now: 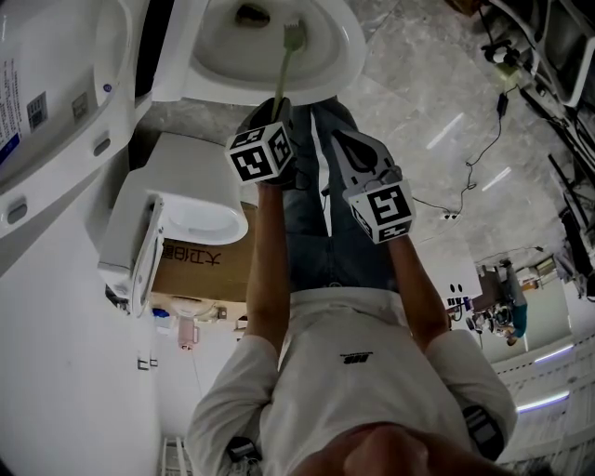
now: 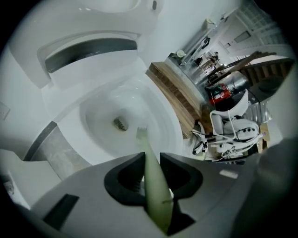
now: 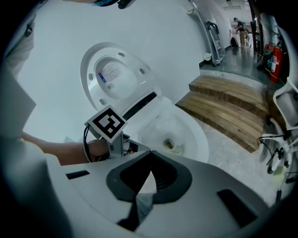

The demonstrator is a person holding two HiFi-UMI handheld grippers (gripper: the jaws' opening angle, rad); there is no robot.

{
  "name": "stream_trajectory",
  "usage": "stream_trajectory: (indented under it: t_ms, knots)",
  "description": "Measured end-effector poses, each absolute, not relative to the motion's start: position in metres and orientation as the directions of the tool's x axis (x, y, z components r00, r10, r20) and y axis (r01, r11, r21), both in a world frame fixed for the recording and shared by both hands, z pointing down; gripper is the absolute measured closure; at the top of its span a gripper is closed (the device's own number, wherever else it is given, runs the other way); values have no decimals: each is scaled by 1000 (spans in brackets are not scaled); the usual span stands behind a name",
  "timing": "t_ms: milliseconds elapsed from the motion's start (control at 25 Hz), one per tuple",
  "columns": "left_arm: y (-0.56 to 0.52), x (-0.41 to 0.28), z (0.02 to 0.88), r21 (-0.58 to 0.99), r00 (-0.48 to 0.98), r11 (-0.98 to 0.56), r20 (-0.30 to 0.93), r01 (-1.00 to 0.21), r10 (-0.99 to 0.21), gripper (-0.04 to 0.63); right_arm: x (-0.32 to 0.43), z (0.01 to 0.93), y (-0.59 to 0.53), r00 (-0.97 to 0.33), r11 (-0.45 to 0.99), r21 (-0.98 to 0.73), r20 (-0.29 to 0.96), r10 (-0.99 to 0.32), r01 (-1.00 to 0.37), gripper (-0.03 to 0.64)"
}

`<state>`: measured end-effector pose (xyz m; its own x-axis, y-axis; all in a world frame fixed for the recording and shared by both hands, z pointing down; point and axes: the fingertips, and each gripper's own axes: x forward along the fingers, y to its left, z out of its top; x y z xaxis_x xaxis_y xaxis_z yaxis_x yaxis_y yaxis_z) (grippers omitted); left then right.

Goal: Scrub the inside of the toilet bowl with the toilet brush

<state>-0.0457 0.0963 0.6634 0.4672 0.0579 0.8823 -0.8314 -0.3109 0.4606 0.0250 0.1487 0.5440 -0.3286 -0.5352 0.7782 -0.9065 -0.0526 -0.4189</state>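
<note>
From overhead, in the head view, we hold the left gripper (image 1: 277, 113) above the toilet bowl (image 1: 346, 58). The brush (image 1: 283, 72) reaches down from it, its head low inside the bowl near the drain hole (image 1: 251, 14). Our right gripper (image 1: 346, 144) hangs just beside it, outside the rim.

Along the left gripper view, the jaws are clamped on the pale green handle.

Along the right gripper view, the jaws meet at their tips with nothing between them.

We judge the scrubbing step to be in hand. The next move calls for sweeping the bristles around the wall with a firm grip.
</note>
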Motion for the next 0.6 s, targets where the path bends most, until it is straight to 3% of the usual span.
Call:
stream_trajectory:
  t_ms: [600]
  knots:
    - [55, -33, 661, 475, 496, -274, 868, -836, -10, 488, 21, 547, 135, -327, -55, -416, 783, -529, -908, 621]
